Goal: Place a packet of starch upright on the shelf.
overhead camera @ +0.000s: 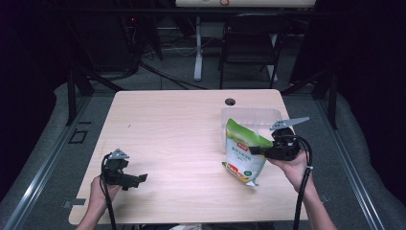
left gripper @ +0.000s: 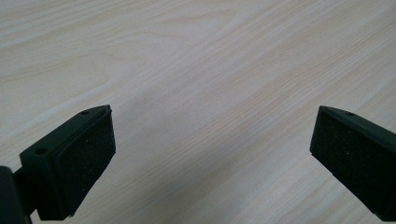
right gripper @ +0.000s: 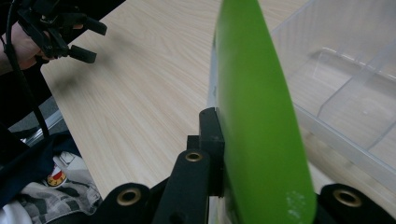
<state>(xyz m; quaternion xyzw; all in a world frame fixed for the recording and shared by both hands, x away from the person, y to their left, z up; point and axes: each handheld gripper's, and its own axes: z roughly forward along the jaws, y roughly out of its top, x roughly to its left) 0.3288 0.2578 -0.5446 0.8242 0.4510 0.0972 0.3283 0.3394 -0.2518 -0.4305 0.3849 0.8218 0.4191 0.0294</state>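
Note:
A green and white pouch (overhead camera: 242,152) stands upright on the wooden table (overhead camera: 177,129) at the right, leaning slightly. My right gripper (overhead camera: 257,150) is shut on its upper right edge, and in the right gripper view the pouch (right gripper: 257,116) is a green sheet pressed against the left jaw pad, with my right gripper (right gripper: 226,154) closed around it. My left gripper (overhead camera: 140,179) hovers low near the table's front left corner. In the left gripper view my left gripper (left gripper: 212,149) stands open over bare wood, with nothing between its pads.
A clear plastic bin (overhead camera: 251,117) with dividers sits just behind the pouch; the bin (right gripper: 345,84) lies close on the right in the right gripper view. A cable hole (overhead camera: 230,101) marks the table's far edge. A folding chair (overhead camera: 251,38) stands beyond the table.

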